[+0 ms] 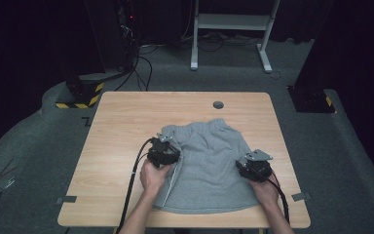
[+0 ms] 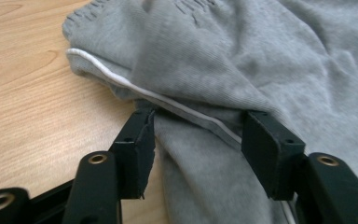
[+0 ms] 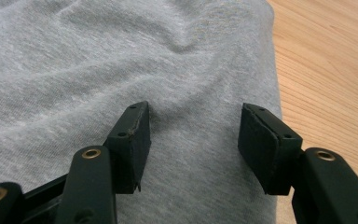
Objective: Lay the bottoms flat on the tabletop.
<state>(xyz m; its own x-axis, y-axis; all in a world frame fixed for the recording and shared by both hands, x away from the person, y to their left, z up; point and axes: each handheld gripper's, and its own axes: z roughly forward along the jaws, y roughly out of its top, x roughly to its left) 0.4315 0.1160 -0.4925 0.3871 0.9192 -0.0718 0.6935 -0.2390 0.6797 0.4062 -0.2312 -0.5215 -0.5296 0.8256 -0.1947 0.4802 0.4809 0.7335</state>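
Observation:
A grey knit garment [image 1: 209,165] lies spread on the wooden table [image 1: 121,122], its ribbed band toward the far side. My left gripper [image 1: 164,152] rests at the garment's left edge. In the left gripper view that gripper [image 2: 198,135] is open, its jaws straddling a raised fold of the grey garment [image 2: 223,60] with a white seam line [image 2: 121,81]. My right gripper [image 1: 254,165] sits on the garment's right side. In the right gripper view it [image 3: 193,140] stands open, jaws pressed down on flat grey cloth [image 3: 98,60] close to its right edge.
A round grey cable port [image 1: 218,105] sits in the table near its far edge. Bare wood shows left of the garment [image 2: 23,102] and right of it [image 3: 326,60]. Tape marks [image 1: 67,199] lie at the near corners. A white frame [image 1: 231,24] and dark equipment stand beyond the table.

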